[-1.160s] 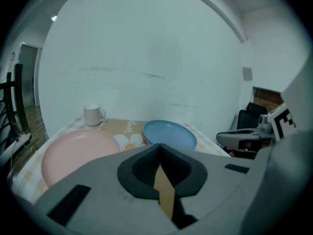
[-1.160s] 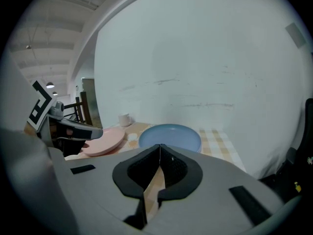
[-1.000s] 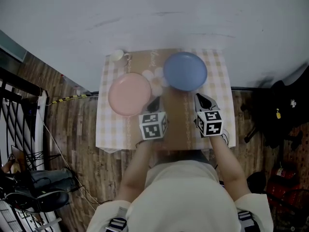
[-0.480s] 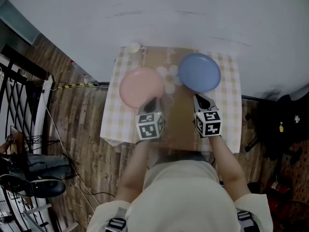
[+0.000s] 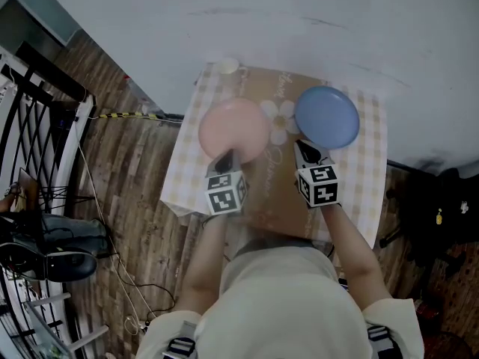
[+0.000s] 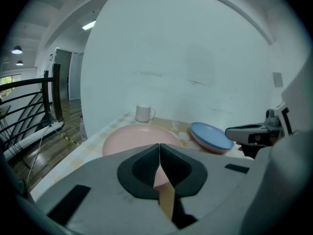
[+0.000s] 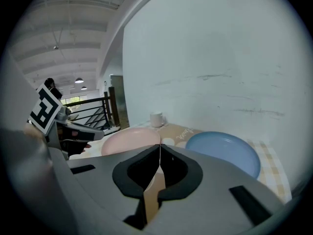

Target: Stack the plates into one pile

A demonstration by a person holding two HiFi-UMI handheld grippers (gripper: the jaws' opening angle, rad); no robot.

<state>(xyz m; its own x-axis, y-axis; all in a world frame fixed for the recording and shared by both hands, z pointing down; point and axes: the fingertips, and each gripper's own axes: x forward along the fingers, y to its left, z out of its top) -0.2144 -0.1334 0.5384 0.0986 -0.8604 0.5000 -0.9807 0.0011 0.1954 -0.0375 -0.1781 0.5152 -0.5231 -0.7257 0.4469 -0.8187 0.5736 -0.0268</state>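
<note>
Nearest me, my left forearm [image 5: 203, 256] and right forearm [image 5: 350, 241] reach forward side by side, both wrists tipped slightly downward over the table [image 5: 359, 189]. The left gripper [image 5: 224, 159] has its jaws pressed together on nothing. Its tip lies over the near edge of the pink plate [image 5: 233, 128], and I cannot tell whether it touches. The right gripper [image 5: 305, 150] is likewise closed and empty, just short of the near-left rim of the blue plate [image 5: 327, 117]. The plates lie apart, pink left, blue right. A white mug [image 5: 228, 66] stands at the far-left corner.
</note>
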